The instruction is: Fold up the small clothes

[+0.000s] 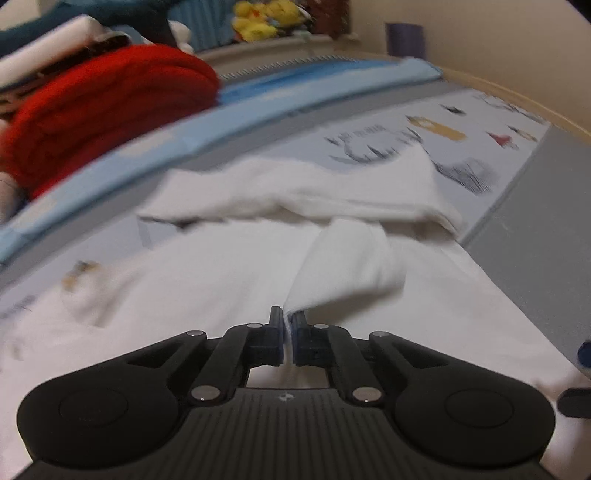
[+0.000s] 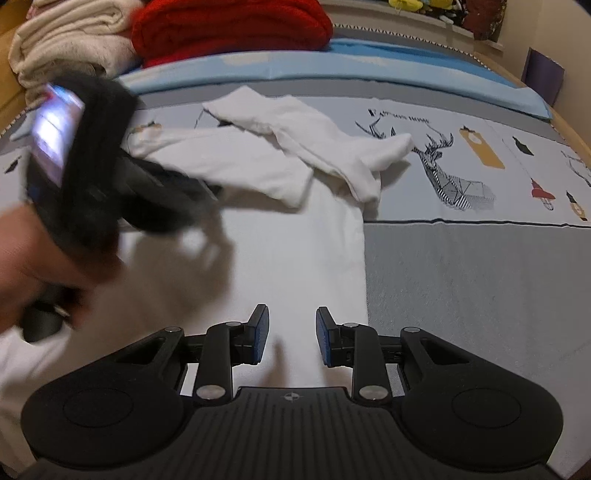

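Left gripper (image 1: 287, 334): its two blue-padded fingers are pressed together on a raised fold of the white garment (image 1: 229, 280), which rises from between the tips and leans toward the far right. In the right wrist view this gripper (image 2: 207, 192) appears as a blurred black body at the left, reaching rightward over the cloth, with a bright smeared panel on its back.

Left hand (image 2: 33, 266): blurred, at the near left, wrapped round the gripper's handle.

Right gripper (image 2: 291, 336): fingers stand apart with nothing between them, poised over the near right part of the white garment; whether the tips touch the cloth cannot be told.

White garment: spread flat across the bed, its long body running from near to far, its right edge straight and lying along the grey panel. At the far end a sleeve or flap is folded over and crumpled, lying partly on the printed panel.

Bedsheet (image 2: 480, 277): plain grey on the near right; beyond it a pale printed band with a line-drawn deer (image 2: 447, 173), some lettering and small yellow and red figures.

Blue strip (image 2: 369, 62): a band of light blue fabric along the far edge of the bed.

Red knit (image 2: 232, 26): a folded bundle on the blue strip, far left of centre.

Cream blanket (image 2: 70, 37): a folded pile just left of the red knit, touching it.

Yellow plush toys (image 1: 262, 18): on a ledge behind the bed, blurred.
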Available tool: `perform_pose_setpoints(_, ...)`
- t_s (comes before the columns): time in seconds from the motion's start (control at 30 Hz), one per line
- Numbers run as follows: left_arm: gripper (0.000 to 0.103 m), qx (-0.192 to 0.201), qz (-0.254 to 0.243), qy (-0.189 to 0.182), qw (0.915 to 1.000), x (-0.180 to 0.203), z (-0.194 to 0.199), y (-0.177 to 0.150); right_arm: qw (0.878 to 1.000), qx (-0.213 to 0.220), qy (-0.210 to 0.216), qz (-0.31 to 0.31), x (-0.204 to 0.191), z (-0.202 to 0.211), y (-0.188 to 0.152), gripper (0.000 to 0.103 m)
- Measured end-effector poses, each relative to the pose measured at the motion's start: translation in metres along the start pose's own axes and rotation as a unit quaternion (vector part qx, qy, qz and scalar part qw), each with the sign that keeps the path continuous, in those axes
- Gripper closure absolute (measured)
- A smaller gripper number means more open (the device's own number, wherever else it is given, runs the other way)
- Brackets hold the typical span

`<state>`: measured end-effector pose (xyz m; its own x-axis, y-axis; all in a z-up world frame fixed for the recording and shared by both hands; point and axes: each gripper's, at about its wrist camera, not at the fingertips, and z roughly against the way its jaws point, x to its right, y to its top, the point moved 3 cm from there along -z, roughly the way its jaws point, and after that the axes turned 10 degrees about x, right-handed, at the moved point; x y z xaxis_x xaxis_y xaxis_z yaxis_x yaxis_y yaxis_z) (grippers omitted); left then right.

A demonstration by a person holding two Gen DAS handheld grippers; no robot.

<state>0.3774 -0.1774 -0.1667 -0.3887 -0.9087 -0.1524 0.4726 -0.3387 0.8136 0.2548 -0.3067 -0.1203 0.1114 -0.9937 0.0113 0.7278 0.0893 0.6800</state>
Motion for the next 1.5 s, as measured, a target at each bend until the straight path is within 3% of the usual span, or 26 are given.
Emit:
perform_pose_setpoints(0.13, 0.099, 0.009, 0.05, 0.042, 0.9979, -0.055, 0.029, 0.011, 1.0, -0.009, 0.001, 0.012, -0.015, -0.009, 0.002, 0.074)
perform_pose_setpoints(0.23, 0.099, 0.013, 0.098, 0.085, 0.9915, -0.116, 0.056, 0.007, 1.0, -0.005, 0.002, 0.03, -0.033, -0.015, 0.009, 0.074)
perform_pose_setpoints(0.33, 0.099, 0.01, 0.149, 0.149, 0.9775, -0.187, 0.088, -0.01, 0.999, 0.004, 0.011, 0.05, -0.055, -0.024, 0.02, 0.074)
perform_pose_setpoints(0.43, 0.099, 0.006, 0.218, 0.223, 0.9503, -0.268, 0.13, -0.041, 0.997, 0.017, 0.019, 0.072, -0.077, -0.033, 0.031, 0.074)
perform_pose_setpoints(0.53, 0.099, 0.0, 0.289, 0.305, 0.9076, -0.354, 0.185, -0.085, 0.996, 0.023, 0.03, 0.08, -0.095, -0.039, 0.037, 0.074)
perform_pose_setpoints(0.57, 0.097, -0.008, 0.319, 0.344, 0.8829, -0.385, 0.208, -0.105, 0.996, 0.025, 0.034, 0.081, -0.099, -0.04, 0.038, 0.074)
perform_pose_setpoints(0.6, 0.094, -0.02, 0.354, 0.387, 0.8514, -0.413, 0.231, -0.126, 0.996, 0.025, 0.036, 0.083, -0.103, -0.041, 0.039, 0.074)
perform_pose_setpoints(0.67, 0.091, -0.04, 0.424, 0.475, 0.77, -0.454, 0.277, -0.171, 0.995, 0.025, 0.04, 0.083, -0.109, -0.041, 0.04, 0.074)
perform_pose_setpoints(0.7, 0.091, -0.042, 0.449, 0.496, 0.7421, -0.465, 0.293, -0.187, 0.995, 0.025, 0.043, 0.081, -0.111, -0.041, 0.041, 0.074)
perform_pose_setpoints(0.73, 0.091, -0.042, 0.471, 0.502, 0.724, -0.473, 0.305, -0.198, 0.995, 0.024, 0.047, 0.079, -0.112, -0.04, 0.041, 0.074)
perform_pose_setpoints(0.77, 0.091, -0.039, 0.489, 0.496, 0.7166, -0.476, 0.309, -0.204, 0.995, 0.023, 0.05, 0.079, -0.113, -0.041, 0.041, 0.074)
perform_pose_setpoints(0.8, 0.091, -0.031, 0.499, 0.481, 0.7197, -0.477, 0.308, -0.204, 0.995, 0.021, 0.049, 0.08, -0.114, -0.041, 0.041, 0.074)
perform_pose_setpoints(0.9, 0.074, -0.015, 0.523, 0.396, 0.7541, -0.465, 0.278, -0.193, 0.996, 0.017, 0.042, 0.075, -0.11, -0.043, 0.041, 0.074)
perform_pose_setpoints(1.0, 0.067, -0.018, 0.531, 0.321, 0.7839, -0.444, 0.24, -0.188, 0.998, 0.018, 0.037, 0.055, -0.1, -0.045, 0.045, 0.074)
perform_pose_setpoints(1.03, 0.063, -0.032, 0.534, 0.305, 0.7875, -0.435, 0.226, -0.193, 0.998, 0.022, 0.034, 0.05, -0.097, -0.045, 0.047, 0.074)
perform_pose_setpoints(1.07, 0.054, -0.061, 0.544, 0.29, 0.7848, -0.425, 0.206, -0.199, 0.998, 0.03, 0.032, 0.045, -0.093, -0.045, 0.051, 0.074)
perform_pose_setpoints(1.13, 0.052, -0.121, 0.57, 0.272, 0.7657, -0.414, 0.182, -0.218, 0.997, 0.053, 0.031, 0.038, -0.085, -0.046, 0.062, 0.074)
perform_pose_setpoints(1.27, 0.051, -0.131, 0.54, 0.32, 0.7674, -0.4, 0.18, -0.188, 0.994, 0.107, 0.019, 0.034, -0.068, -0.061, 0.097, 0.074)
perform_pose_setpoints(1.4, 0.048, -0.075, 0.521, 0.293, 0.798, -0.382, 0.187, -0.136, 0.989, 0.137, 0.024, 0.053, -0.066, -0.101, 0.141, 0.072)
perform_pose_setpoints(1.5, 0.047, -0.061, 0.499, 0.264, 0.823, -0.366, 0.181, -0.107, 0.989, 0.123, 0.027, 0.08, -0.077, -0.151, 0.167, 0.068)
